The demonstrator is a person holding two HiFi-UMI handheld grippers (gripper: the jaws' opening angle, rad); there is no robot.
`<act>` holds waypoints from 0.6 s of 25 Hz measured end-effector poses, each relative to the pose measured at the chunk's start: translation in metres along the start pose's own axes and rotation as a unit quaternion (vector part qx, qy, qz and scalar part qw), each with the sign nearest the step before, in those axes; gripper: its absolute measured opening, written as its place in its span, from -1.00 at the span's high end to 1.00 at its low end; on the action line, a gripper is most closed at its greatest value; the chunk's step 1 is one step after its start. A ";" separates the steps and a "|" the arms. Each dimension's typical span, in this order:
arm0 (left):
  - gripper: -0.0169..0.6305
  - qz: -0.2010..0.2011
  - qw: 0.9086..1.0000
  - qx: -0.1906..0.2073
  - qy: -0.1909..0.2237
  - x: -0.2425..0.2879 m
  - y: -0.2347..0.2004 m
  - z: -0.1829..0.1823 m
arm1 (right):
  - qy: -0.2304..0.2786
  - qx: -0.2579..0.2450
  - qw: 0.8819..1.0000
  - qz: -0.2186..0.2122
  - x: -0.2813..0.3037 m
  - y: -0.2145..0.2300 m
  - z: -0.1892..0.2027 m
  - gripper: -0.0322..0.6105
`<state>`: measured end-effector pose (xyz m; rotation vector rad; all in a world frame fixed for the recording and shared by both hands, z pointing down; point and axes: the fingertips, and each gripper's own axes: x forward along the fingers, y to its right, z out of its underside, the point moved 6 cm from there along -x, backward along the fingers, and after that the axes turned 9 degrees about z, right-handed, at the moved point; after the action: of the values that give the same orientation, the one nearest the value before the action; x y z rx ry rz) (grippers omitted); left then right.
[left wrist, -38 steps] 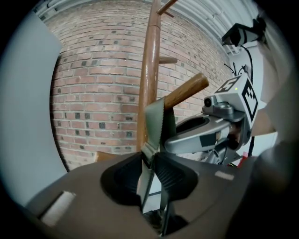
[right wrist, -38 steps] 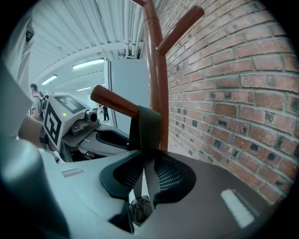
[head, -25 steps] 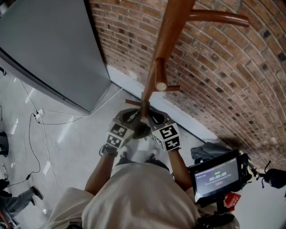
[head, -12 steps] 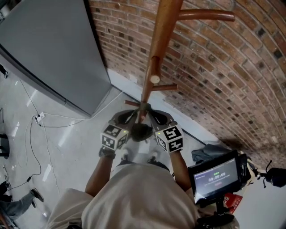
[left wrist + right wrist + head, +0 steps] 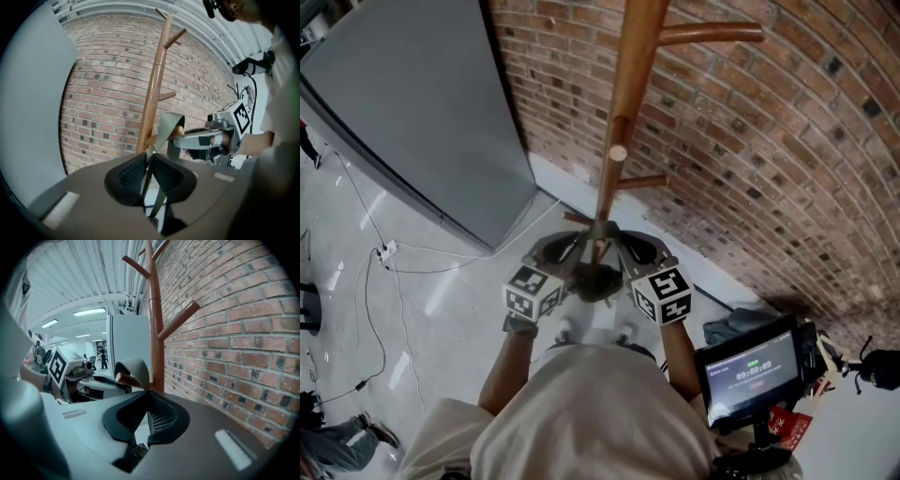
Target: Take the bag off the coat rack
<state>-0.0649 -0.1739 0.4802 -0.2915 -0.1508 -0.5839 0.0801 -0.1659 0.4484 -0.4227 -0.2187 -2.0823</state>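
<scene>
The wooden coat rack [image 5: 628, 84] stands against the brick wall. A grey-green bag strap [image 5: 168, 127] loops over a short low peg [image 5: 123, 379]. The dark bag [image 5: 598, 281] hangs below the strap, between my two grippers. My left gripper [image 5: 148, 161] is shut on the strap's left side, my right gripper [image 5: 148, 397] on its right side. In the head view the left gripper [image 5: 579, 247] and right gripper [image 5: 619, 247] meet at the pole, just under the strap [image 5: 600, 228]. Most of the bag is hidden by the grippers.
A tall grey cabinet [image 5: 412, 112] stands to the left of the rack, with cables [image 5: 384, 253] on the pale floor. A screen on a stand [image 5: 755, 366] and a dark bundle [image 5: 736, 323] are at the lower right. The brick wall [image 5: 769, 141] is close behind the rack.
Both grippers have risen toward the head camera, still shut on the strap. Their marker cubes look larger and sit lower in the picture.
</scene>
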 end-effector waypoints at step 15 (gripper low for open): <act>0.81 0.013 0.996 0.019 0.086 -0.034 0.024 -0.068 | 0.086 0.002 0.996 0.001 -0.045 0.004 -0.066 0.88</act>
<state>-0.0758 -0.1579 0.4030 -0.2043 0.0079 -0.5771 0.0910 -0.1532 0.3706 -0.2389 -0.1210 -2.1026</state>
